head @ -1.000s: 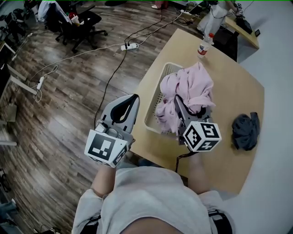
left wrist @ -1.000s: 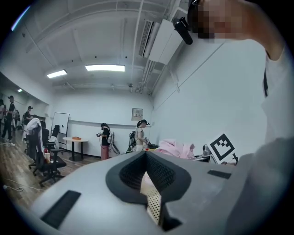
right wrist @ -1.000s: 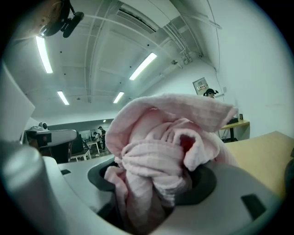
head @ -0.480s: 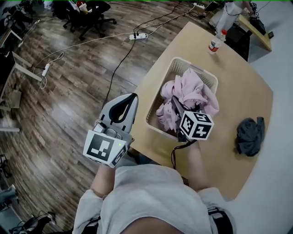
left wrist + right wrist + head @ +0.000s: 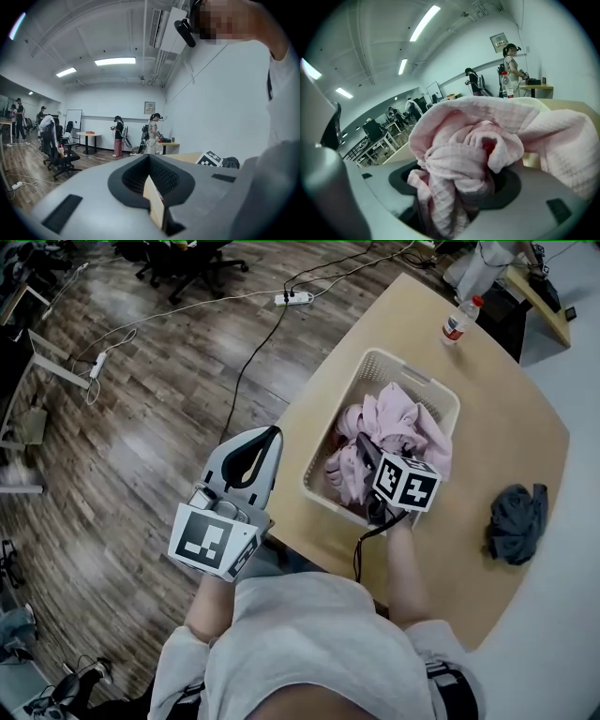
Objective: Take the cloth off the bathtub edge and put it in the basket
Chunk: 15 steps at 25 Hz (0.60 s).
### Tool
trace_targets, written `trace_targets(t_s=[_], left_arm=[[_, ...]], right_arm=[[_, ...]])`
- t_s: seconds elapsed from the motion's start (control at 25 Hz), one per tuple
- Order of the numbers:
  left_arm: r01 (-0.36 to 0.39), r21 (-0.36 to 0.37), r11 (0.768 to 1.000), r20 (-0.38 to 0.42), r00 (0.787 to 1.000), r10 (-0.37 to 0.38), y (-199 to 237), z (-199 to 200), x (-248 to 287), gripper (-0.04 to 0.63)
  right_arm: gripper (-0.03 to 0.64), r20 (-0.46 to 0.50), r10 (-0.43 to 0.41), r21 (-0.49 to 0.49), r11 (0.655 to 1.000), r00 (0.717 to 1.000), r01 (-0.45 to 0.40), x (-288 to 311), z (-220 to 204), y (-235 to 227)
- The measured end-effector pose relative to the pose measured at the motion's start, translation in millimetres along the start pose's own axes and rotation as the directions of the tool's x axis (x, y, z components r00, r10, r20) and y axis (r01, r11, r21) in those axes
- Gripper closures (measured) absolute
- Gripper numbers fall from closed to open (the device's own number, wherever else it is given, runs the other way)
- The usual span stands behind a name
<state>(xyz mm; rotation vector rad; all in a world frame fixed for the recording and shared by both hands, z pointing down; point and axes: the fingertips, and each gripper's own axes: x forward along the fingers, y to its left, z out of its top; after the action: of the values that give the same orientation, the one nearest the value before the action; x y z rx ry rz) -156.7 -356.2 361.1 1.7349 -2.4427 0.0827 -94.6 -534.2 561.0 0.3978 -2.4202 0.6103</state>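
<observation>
**Pink cloth down in the basket, release to come**

The right gripper (image 5: 362,448) is clamped tight on a bunched fold of the pink cloth (image 5: 398,423), and most of that cloth is heaped inside the basket (image 5: 410,374) on the table (image 5: 502,427). The smart play, I'd say, is to dip low, part the jaws, then lift straight up so no fold snags or spills over the near rim. The left gripper (image 5: 265,442), jaws together on nothing, hangs off the table at 8 o'clock.

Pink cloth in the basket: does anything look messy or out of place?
Slightly. The pink cloth sits heaped in the basket, bunched in the shut right gripper; a dark cloth lies crumpled on the table, apart.
</observation>
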Motion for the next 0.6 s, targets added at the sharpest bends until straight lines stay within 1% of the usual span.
trace_targets(t_s=[0.2,0.44,0.6], left_arm=[[-0.012,-0.006,1.000,-0.007,1.000,0.012,4.0,-2.7,-1.5,0.598],[-0.021,-0.007,1.000,-0.008,1.000,0.021,8.8,-3.2,-8.8,0.598],[-0.022,-0.002,1.000,0.003,1.000,0.022,10.4,-0.4,-14.2,0.598]], right_arm=[[0.290,-0.034,-0.020,0.025,0.999,0.999,0.020,8.2,-6.6,-7.8],[0.281,-0.042,-0.040,-0.002,0.999,0.998,0.040,10.3,-7.9,-6.3],[0.261,-0.053,-0.050,-0.016,0.999,0.997,0.050,5.2,-6.2,-6.8]])
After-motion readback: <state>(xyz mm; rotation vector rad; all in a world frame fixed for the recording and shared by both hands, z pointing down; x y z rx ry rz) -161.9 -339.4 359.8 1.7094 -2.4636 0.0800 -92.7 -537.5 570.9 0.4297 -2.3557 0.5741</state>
